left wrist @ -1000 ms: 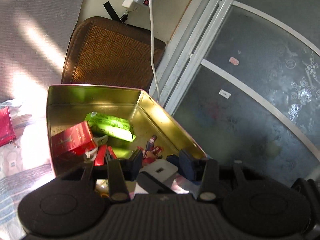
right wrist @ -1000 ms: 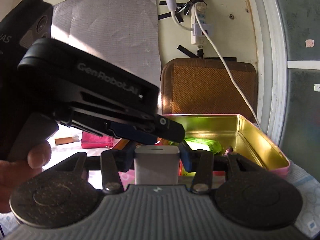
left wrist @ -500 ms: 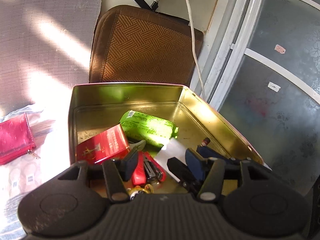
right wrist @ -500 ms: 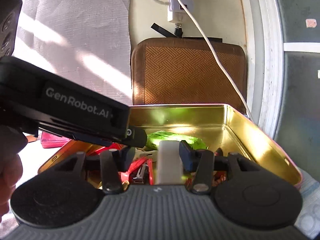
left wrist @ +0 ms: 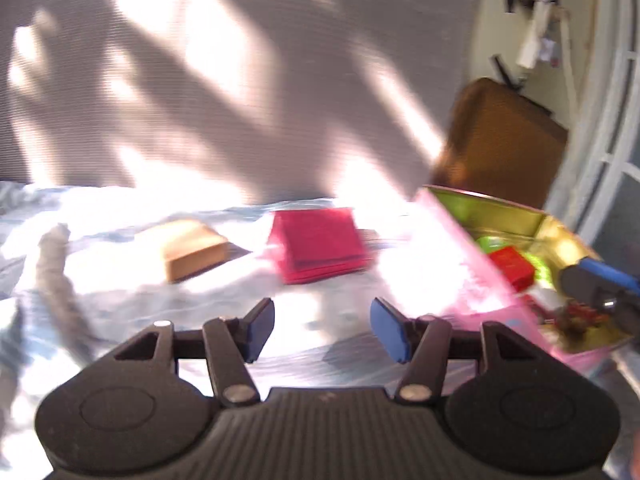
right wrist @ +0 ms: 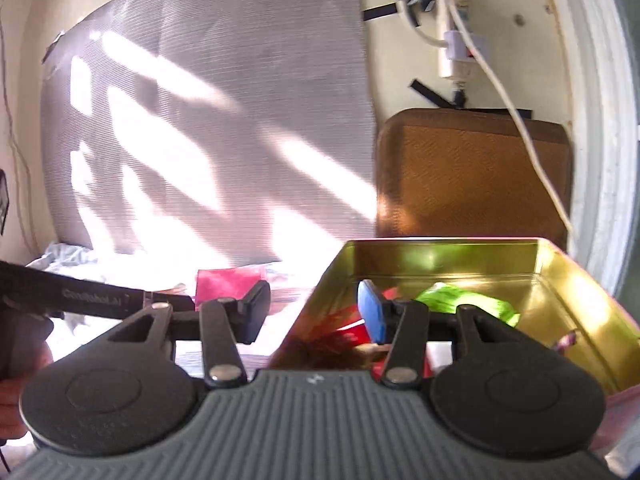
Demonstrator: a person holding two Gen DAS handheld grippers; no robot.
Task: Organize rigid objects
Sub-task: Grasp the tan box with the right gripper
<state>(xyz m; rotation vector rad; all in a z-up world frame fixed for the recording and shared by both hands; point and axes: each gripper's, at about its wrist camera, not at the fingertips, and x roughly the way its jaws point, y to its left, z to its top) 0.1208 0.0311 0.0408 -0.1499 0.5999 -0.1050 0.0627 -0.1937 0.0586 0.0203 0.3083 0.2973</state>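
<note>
Left gripper (left wrist: 322, 330): jaws apart with nothing between them, just been opening; pointed over the pale cloth surface, left of the tin.
Right gripper (right wrist: 312, 312): jaws apart, nothing gripped; left finger outside the tin's left wall, blue-padded right finger over the tin's inside.
Tin (right wrist: 560, 280): open, gold inside, pink outside; right of centre in the right wrist view, far right in the left wrist view (left wrist: 476, 280).
Tin contents: green packet (right wrist: 468, 304) toward the far side, red box (left wrist: 514, 266) to the near left of it, white block (left wrist: 546, 298) and small dark and red pieces nearer; exact arrangement too blurred to tell.
Red pouch (left wrist: 320, 248): flat on the cloth, left of the tin and apart from it; also seen behind the right gripper's left finger (right wrist: 228, 280).
Tan box (left wrist: 194, 248): on the cloth, left of the red pouch, apart from it.
Grey strip (left wrist: 56, 272): on the cloth at far left, blurred.
Cloth (left wrist: 120, 300): pale blue-white, rumpled, in strong sunlight.
Brown cushion (right wrist: 472, 172): upright against the wall beyond the tin.
Grey mat (right wrist: 220, 120): upright on the wall, left of the cushion, with streaks of sun.
Power strip (right wrist: 452, 52): on the wall above the cushion, white cable running down across it.
Hand (right wrist: 16, 384): at the left edge of the right wrist view, around the left gripper's handle.
</note>
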